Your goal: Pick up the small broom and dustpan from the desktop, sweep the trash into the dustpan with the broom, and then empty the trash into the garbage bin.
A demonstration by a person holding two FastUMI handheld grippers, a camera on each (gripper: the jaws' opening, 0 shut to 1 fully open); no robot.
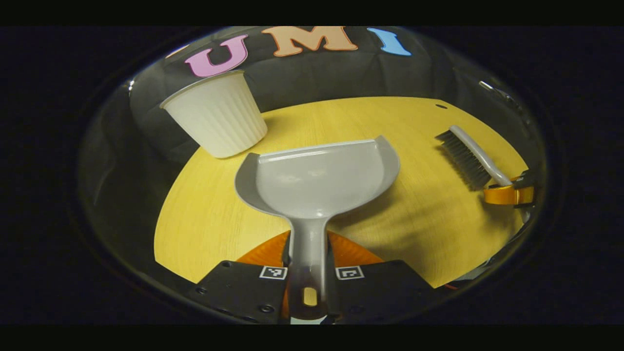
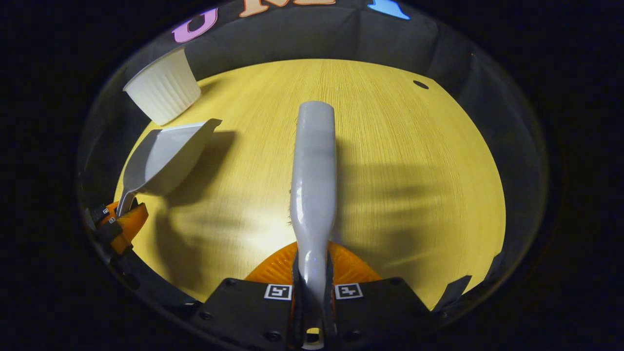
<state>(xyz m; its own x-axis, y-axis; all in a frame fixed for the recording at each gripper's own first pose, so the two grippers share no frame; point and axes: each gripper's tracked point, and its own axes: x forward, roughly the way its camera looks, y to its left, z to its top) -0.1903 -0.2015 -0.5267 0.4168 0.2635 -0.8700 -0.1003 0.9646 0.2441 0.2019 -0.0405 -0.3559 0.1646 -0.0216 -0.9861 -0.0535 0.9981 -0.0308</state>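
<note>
Both tools in hand; no trash visible on the wooden desktop, so this reads as the final stage: dustpan looks empty, sweeping or tipping likely done.

Ribbed white garbage bin ahead-left of the left gripper, which is clamped on the grey dustpan handle, pan straight ahead. Right gripper clamped on the small broom handle; bristles face down, hidden here.

Next: probably set both tools down. Bin interior hidden.
</note>
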